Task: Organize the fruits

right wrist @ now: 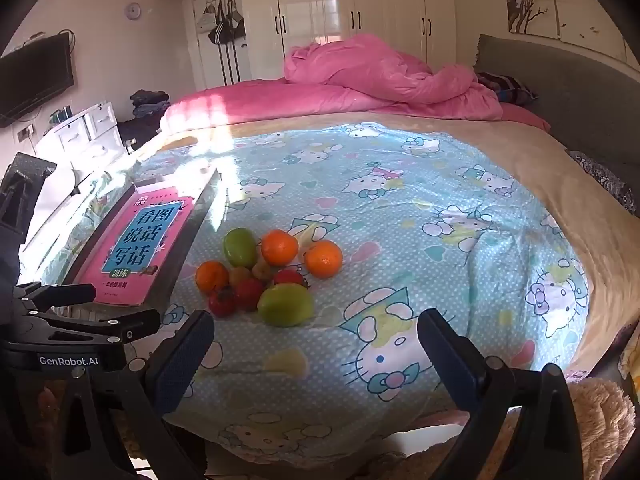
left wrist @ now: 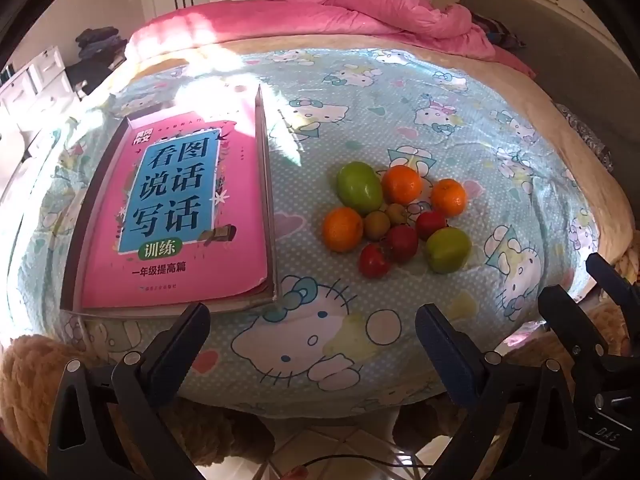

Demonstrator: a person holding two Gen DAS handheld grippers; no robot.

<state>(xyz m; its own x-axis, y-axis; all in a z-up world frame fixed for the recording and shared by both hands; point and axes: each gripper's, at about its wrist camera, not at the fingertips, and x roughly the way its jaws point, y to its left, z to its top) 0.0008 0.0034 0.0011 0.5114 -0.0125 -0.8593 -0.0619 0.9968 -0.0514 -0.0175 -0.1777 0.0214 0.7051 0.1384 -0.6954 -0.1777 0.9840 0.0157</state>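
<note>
On the bed, a shallow grey tray (left wrist: 267,184) lies flat on the blue cartoon-cat sheet (left wrist: 400,92), to the left of the fruit as seen from the foot of the bed. The tray holds a pink workbook (left wrist: 180,216) with a blue title panel, lying cover up; nothing else shows inside it.

The fruit pile (left wrist: 394,218) sits directly on the sheet, just beside the tray's right wall but apart from it. Parts of the pile:
- Three oranges: one at the left edge (left wrist: 342,229), one at the back (left wrist: 401,185), one at the right (left wrist: 448,197). All are round and bright.
- Two green fruits: a larger one at the back left (left wrist: 359,188) and one at the front right (left wrist: 447,249), both smooth and glossy.
- Three small red fruits (left wrist: 401,242), clustered at the front and centre.
- Two small yellow-green fruits (left wrist: 376,225) in the middle, pressed among the rest.

The pieces touch one another in a loose cluster.

The left gripper (left wrist: 312,340) hangs over the near edge of the bed, its fingers spread wide with only sheet between them. The right gripper (right wrist: 316,344) is likewise spread wide and empty, with the front green fruit (right wrist: 285,304) just beyond its left finger. A rumpled pink duvet (right wrist: 380,72) lies at the far end of the bed.
</note>
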